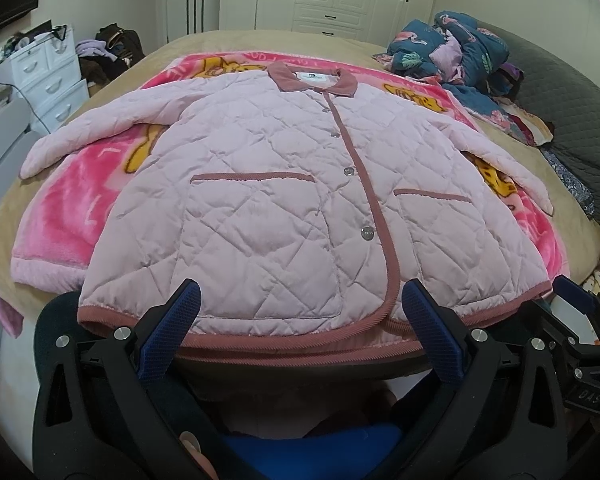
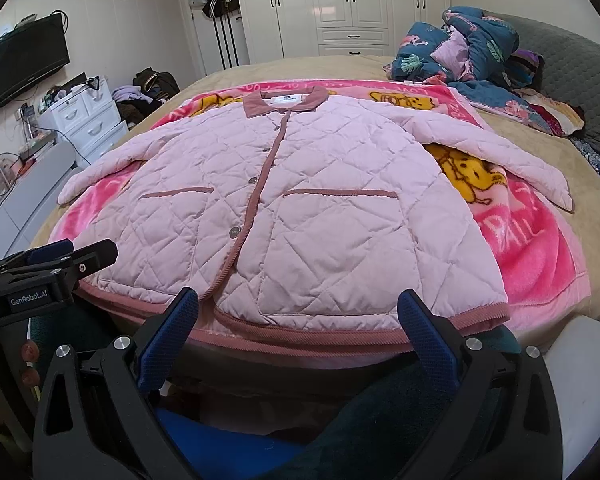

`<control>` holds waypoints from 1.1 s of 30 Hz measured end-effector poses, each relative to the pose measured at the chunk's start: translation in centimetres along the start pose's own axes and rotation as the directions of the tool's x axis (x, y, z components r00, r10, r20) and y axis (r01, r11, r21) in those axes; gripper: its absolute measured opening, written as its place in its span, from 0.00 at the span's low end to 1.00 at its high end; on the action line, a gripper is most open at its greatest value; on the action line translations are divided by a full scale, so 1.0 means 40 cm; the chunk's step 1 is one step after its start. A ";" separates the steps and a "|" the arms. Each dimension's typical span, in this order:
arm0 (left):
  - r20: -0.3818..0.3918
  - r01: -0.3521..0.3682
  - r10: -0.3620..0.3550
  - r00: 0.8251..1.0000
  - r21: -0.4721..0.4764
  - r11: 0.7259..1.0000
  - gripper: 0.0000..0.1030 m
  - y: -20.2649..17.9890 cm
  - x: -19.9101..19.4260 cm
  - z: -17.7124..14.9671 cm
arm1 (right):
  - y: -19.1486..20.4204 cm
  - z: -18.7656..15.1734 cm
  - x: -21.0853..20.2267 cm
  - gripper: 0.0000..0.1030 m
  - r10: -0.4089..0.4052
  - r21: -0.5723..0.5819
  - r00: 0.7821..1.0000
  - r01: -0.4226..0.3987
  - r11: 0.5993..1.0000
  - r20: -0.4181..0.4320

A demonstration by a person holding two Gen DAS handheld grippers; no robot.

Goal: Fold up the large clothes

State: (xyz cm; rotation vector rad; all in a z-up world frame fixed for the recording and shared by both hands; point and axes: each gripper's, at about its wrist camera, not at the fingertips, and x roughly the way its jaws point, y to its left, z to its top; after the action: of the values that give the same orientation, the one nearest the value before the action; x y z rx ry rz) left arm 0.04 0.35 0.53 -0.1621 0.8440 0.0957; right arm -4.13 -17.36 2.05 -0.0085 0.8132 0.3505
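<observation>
Now we hold both grippers, left and right, fingers spread, empty, just short of the near hem of the pink quilted jacket, flat on the bed, collar far.

Tan bed, pink blanket, crumpled quilt

The jacket collar label's print is too small to read; its hem hides the bed's near edge.
</observation>
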 end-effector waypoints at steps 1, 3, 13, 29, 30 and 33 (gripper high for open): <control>0.002 0.000 0.000 1.000 0.001 1.000 0.92 0.000 -0.001 0.000 | 0.001 0.000 0.000 0.96 0.001 -0.002 1.000 -0.001 1.000 0.001; 0.003 0.000 0.000 1.000 0.001 1.000 0.92 0.000 -0.001 0.001 | 0.000 -0.001 0.002 0.96 -0.002 -0.003 1.000 0.002 1.000 0.003; 0.005 -0.001 0.001 1.000 0.002 1.000 0.92 -0.002 -0.002 0.003 | 0.001 0.003 -0.001 0.96 -0.003 -0.003 1.000 0.003 1.000 0.002; 0.011 -0.001 0.001 1.000 0.008 1.000 0.92 -0.004 -0.005 0.010 | 0.003 0.004 0.000 0.96 -0.005 -0.004 1.000 0.005 1.000 0.002; 0.010 -0.001 0.001 1.000 0.008 1.000 0.92 -0.004 -0.005 0.010 | 0.004 0.007 0.000 0.96 -0.005 -0.004 1.000 0.005 1.000 0.001; 0.010 0.000 0.000 1.000 0.007 1.000 0.92 -0.004 -0.005 0.010 | 0.003 0.005 0.001 0.96 -0.004 -0.006 1.000 0.004 1.000 0.002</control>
State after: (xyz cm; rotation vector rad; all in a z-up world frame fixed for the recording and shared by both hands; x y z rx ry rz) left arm 0.21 0.24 0.96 -0.1548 0.8344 0.0935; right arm -3.99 -17.19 2.17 -0.0149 0.8103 0.3492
